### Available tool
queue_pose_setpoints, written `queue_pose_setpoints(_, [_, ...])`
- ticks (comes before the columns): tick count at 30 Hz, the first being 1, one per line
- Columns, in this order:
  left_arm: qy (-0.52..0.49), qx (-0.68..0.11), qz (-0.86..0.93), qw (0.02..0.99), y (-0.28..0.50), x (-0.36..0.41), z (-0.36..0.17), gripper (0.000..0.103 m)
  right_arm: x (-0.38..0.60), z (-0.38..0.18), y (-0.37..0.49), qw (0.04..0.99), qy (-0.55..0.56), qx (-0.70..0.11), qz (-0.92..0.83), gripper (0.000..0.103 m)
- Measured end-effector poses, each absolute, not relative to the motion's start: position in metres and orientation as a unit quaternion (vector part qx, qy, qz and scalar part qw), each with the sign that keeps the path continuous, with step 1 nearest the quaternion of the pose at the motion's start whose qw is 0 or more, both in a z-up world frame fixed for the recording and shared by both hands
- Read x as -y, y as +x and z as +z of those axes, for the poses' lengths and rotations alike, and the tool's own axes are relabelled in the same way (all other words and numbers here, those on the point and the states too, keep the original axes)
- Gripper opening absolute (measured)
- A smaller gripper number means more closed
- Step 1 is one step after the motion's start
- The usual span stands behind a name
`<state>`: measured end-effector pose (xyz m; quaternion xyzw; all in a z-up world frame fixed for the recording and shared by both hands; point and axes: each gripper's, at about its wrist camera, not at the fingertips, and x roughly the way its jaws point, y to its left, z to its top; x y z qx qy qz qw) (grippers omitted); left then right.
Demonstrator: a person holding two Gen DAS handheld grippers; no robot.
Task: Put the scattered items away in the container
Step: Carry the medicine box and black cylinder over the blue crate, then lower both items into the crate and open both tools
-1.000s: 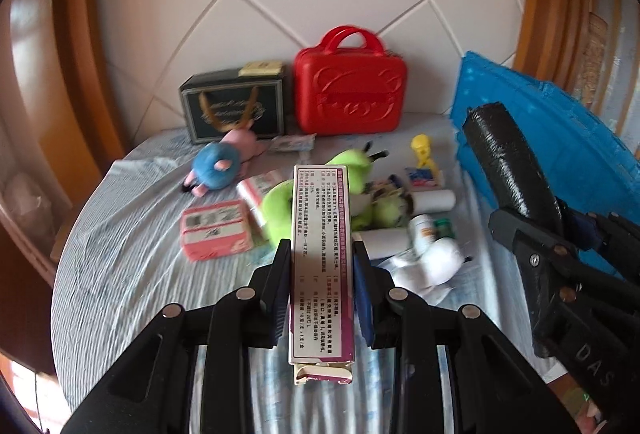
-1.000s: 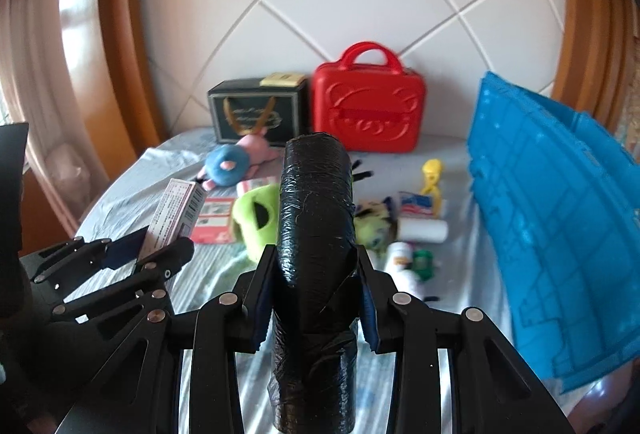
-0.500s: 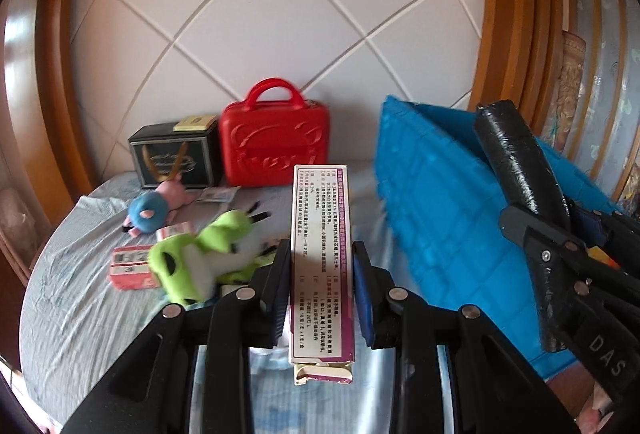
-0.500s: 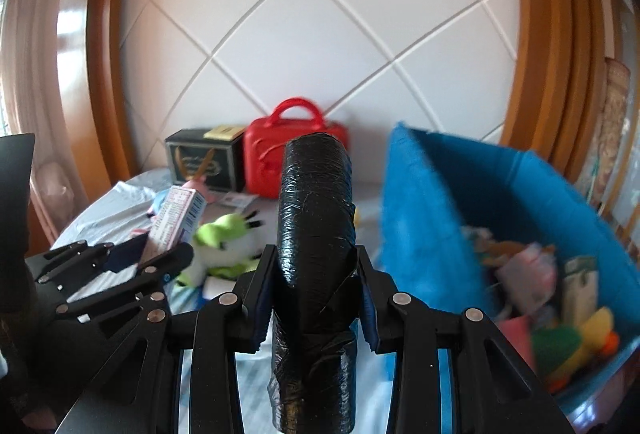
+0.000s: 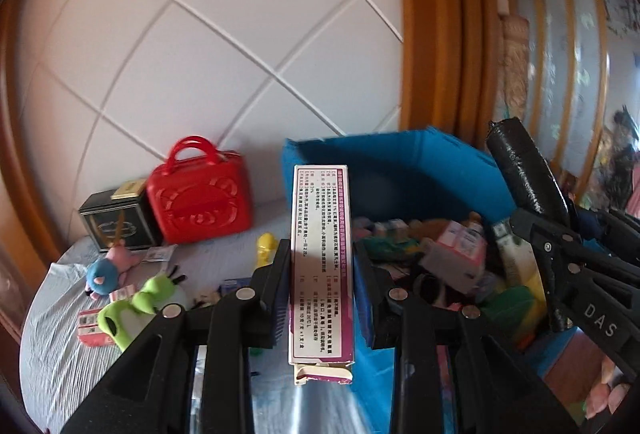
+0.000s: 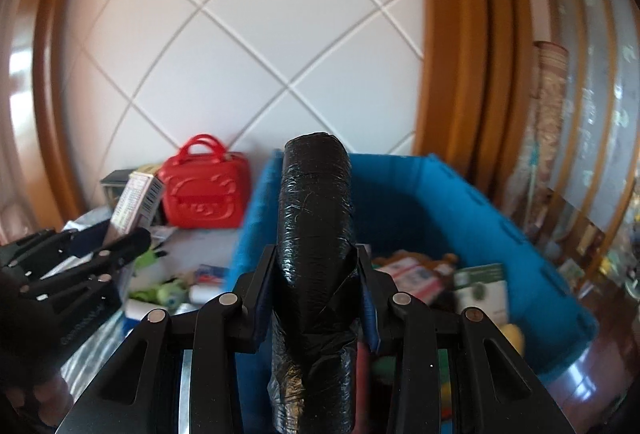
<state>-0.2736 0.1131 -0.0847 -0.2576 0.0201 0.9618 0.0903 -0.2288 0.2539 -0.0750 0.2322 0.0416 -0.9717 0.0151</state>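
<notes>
**rigwatcher:** what've you got in the claws right now?

**me:** Left claw [image 5: 322, 288] is clamped on a tall white box [image 5: 322, 266] with purple edges and small print down the face. It stands upright between the pads, bottom flap hanging a bit loose below them. Right claw [image 6: 316, 298] is squeezed on a black roll [image 6: 316, 234], shiny wrap, sticking up well past the fingertips. Both grips look snug, pads pressed right against the sides.

**rigwatcher:** and the bin?

**me:** The blue bin [image 6: 460, 202] is right in front of both claws. From the right camera the roll sits over its near wall. The bin already has a jumble of stuff in it: cartons, something green, something yellow. It's blurry, so I can't name most of it. From the left camera the box lines up with the bin's left corner, and I see the right claw and its roll off to the right, over the bin.

**rigwatcher:** anything left out?

**me:** Yeah. On the striped cloth [image 5: 56, 346] to the left of the bin there's a green plush [image 5: 136, 306], a blue and pink plush [image 5: 106, 272], a little yellow figure [image 5: 266, 248] and a pink packet [image 5: 90, 326]. At the back, against the white wall, a red case [image 5: 200, 202] sits just beside a black box [image 5: 116, 220].
</notes>
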Motion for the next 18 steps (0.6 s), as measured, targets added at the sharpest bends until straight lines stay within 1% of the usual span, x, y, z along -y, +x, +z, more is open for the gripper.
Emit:
queue_pose_setpoints(4, [-0.269, -0.032, 0.958, 0.092, -0.284, -0.165, -0.088, 0.028, -0.304, -0.077, -0.239, 0.006, 0.251, -0.050, -0.967, 0.035])
queue_pose_setpoints(8, [-0.309, -0.017, 0.947, 0.089, -0.300, -0.215, -0.098, 0.028, -0.356, -0.086, -0.255, 0.014, 0.276, -0.059, -0.959, 0.035])
queue_pose_setpoints(13, [-0.389, -0.022, 0.918, 0.080, -0.317, -0.266, -0.128, 0.028, -0.406, -0.117, -0.280, 0.048, 0.345, -0.076, -0.934, 0.035])
queue_pose_setpoints(16, [-0.430, -0.021, 0.899, 0.081, -0.319, -0.282, -0.142, 0.028, -0.422, -0.138, -0.287, 0.079, 0.390, -0.073, -0.914, 0.035])
queue_pose_setpoints(18, [-0.444, -0.027, 0.892, 0.076, -0.320, -0.292, -0.148, 0.028, -0.429, -0.148, -0.291, 0.082, 0.408, -0.082, -0.905, 0.035])
